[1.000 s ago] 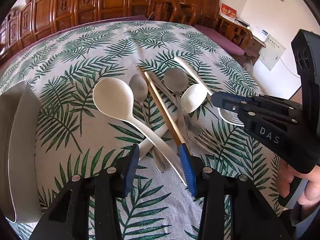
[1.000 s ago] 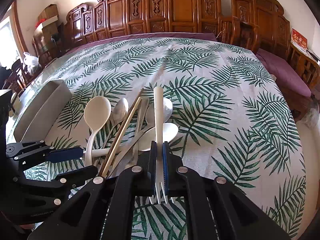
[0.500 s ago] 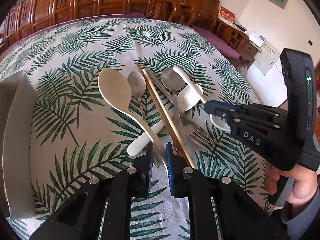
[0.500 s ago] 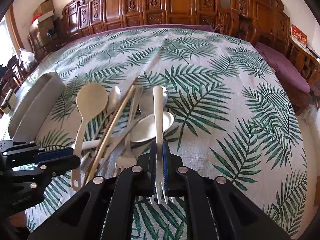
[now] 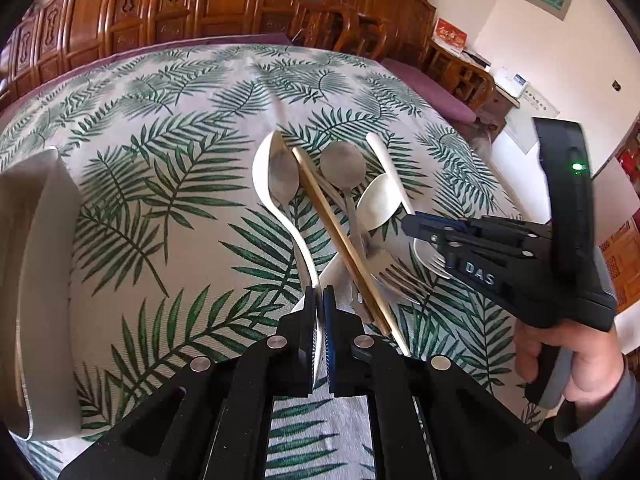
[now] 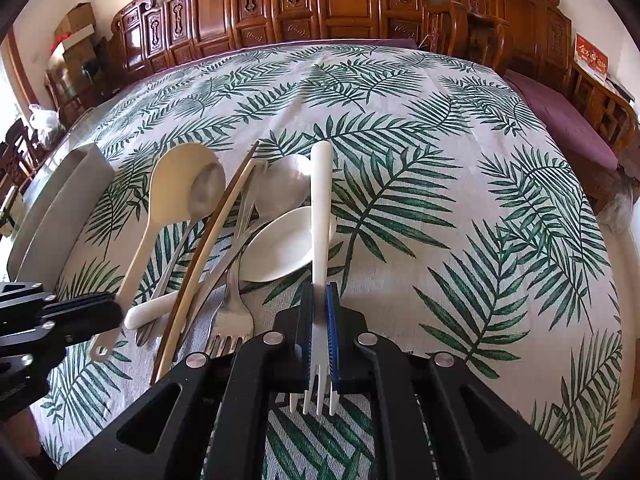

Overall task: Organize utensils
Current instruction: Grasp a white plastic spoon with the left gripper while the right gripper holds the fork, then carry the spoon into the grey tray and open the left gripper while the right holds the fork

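Since the earlier frame, left gripper (image 5: 319,300) fingers have clamped the cream spoon (image 5: 280,216); right gripper (image 6: 319,308) grips the white fork (image 6: 320,240). Remaining utensils still heaped on the desk (image 6: 440,160); grey tray (image 6: 60,216) looks unfilled.

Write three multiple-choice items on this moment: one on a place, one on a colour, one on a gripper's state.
1. Seen from either wrist, the grey rectangular tray lies where relative to the pile of utensils?
A. left of it
B. right of it
C. under it

2. The plastic fork in the right gripper is:
A. green
B. white
C. black

3. The left gripper is:
A. wide open
B. shut on nothing
C. shut on the large cream spoon

Key: A, the tray sits apart at the left; B, handle and tines are white; C, its pads pinch the spoon's handle.
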Demonstrator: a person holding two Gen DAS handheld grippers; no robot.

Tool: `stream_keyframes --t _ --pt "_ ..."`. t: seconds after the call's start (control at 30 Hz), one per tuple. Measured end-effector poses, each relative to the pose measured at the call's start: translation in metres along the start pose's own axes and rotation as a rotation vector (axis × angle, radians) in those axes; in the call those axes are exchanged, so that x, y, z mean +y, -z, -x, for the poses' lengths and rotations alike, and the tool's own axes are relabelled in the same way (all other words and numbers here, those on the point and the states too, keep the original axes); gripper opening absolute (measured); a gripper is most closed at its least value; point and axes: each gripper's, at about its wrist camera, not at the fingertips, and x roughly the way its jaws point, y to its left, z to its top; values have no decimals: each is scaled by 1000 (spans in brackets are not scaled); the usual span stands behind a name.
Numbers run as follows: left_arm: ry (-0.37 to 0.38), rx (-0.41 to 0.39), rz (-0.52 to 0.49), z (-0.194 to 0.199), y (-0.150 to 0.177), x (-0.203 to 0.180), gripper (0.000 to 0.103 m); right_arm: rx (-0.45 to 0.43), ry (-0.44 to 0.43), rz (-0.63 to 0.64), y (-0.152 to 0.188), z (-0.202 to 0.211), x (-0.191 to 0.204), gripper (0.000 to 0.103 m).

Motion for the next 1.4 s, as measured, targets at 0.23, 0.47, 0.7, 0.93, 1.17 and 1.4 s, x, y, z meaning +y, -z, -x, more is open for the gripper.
stream_keyframes --t 0.23,0.47,0.7,0.93,1.17,1.4 --pt "-20 -28 -20 24 1 5 3 -5 6 11 -1 3 2 7" --pt "-59 -78 -22 49 2 17 2 -53 4 32 -4 21 14 7" --pt "-78 -121 -17 77 -2 32 2 -93 -28 83 -4 39 39 7" --pt "-105 -148 3 108 2 54 2 -124 -85 128 -4 53 70 7" --pt "-137 -184 30 137 6 77 2 -144 -137 194 -1 65 106 7" --pt "-178 -198 62 152 9 98 2 -146 -158 252 6 72 134 7"
